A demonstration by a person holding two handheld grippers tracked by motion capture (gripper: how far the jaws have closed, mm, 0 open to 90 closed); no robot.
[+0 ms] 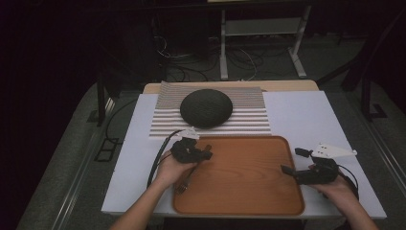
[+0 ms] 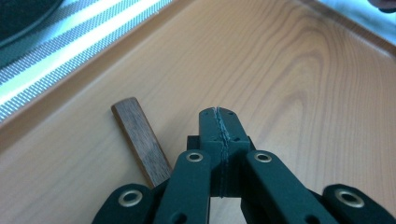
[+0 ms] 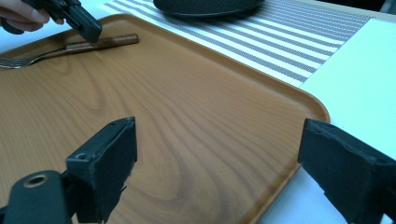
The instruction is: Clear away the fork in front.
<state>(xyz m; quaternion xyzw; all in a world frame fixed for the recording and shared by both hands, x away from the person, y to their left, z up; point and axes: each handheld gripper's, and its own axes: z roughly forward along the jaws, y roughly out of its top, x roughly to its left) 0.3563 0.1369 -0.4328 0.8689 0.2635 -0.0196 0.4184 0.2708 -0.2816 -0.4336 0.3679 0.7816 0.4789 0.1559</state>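
A fork [image 1: 182, 186] with a dark wooden handle [image 2: 140, 137] lies flat on the left part of a wooden tray [image 1: 239, 177], its tines toward the near edge. My left gripper [image 1: 208, 154] hovers just above the handle end, jaws pressed together with nothing between them [image 2: 218, 116]. The handle lies beside and below them. In the right gripper view the fork [image 3: 56, 51] rests under that gripper [image 3: 88, 28]. My right gripper [image 1: 292, 160] is at the tray's right rim, jaws wide apart [image 3: 217, 149], empty.
Behind the tray a round dark plate [image 1: 206, 108] sits on a grey-and-white striped placemat [image 1: 249, 122]. The white tabletop [image 1: 297, 115] extends on either side. Cables and a metal frame stand on the dark floor beyond the table.
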